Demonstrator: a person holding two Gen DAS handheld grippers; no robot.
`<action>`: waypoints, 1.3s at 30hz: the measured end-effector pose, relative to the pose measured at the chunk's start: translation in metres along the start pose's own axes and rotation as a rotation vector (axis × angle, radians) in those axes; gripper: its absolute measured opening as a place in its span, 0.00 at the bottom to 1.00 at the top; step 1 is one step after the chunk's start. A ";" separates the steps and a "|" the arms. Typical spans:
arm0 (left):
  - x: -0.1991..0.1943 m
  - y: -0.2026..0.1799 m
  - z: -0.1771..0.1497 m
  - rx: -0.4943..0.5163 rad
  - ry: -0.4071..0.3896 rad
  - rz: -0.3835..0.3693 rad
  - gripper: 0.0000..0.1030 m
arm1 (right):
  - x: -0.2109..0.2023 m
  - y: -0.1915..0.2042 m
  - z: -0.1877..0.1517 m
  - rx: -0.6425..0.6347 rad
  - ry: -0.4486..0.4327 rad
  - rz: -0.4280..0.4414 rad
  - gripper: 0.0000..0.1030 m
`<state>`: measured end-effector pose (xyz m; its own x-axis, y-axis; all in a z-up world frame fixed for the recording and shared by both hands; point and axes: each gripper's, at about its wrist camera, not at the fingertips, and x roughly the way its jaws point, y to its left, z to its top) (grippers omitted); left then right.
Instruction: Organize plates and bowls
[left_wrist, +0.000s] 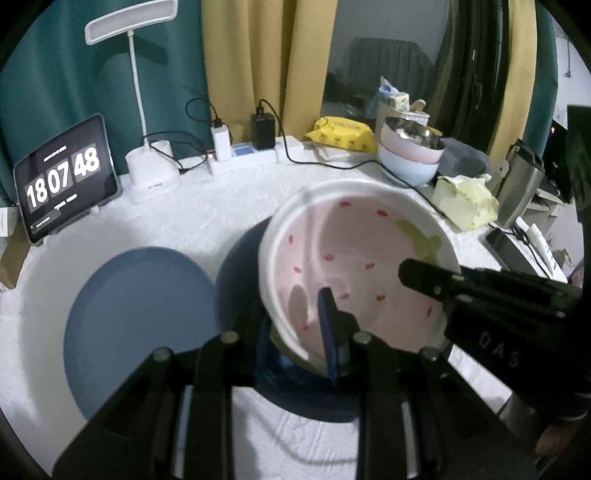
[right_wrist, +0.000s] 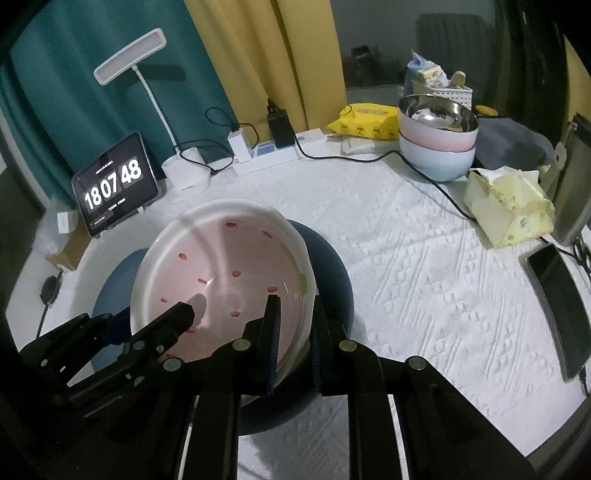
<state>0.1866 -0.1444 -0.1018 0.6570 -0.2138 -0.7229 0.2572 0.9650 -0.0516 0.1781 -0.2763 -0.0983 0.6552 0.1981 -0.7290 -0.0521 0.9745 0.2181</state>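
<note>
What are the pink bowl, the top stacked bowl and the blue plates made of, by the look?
Pink bowl: probably glazed ceramic; glossy highlights, thick white rim, painted red specks.
Top stacked bowl: steel inside, mirror reflections; pink outer shell, likely plastic.
Blue plates: matte, no glare; plastic or matte-glazed ceramic, can't tell which.
Both grippers, left and right, clamp the pink bowl's rim.

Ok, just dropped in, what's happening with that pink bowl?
Both tongs grip the pink bowl by its rim, one on each side: the left tongs on the near-left rim, the right tongs on the right rim. The bowl is tilted, held over a dark blue plate. A lighter blue plate lies beside it on the white cloth. A stack of bowls sits at the back.
</note>
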 end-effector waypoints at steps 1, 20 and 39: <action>0.001 0.000 0.000 -0.001 0.002 -0.002 0.25 | 0.000 -0.001 0.000 0.000 0.000 -0.001 0.16; 0.007 0.005 -0.005 -0.004 0.004 0.028 0.29 | 0.004 0.003 -0.006 -0.045 -0.014 -0.054 0.18; -0.024 0.034 0.000 -0.052 -0.078 0.067 0.34 | -0.013 -0.002 0.001 -0.049 -0.051 -0.045 0.23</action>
<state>0.1793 -0.1059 -0.0859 0.7251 -0.1576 -0.6704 0.1753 0.9836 -0.0417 0.1703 -0.2807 -0.0883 0.6948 0.1496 -0.7035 -0.0580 0.9866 0.1525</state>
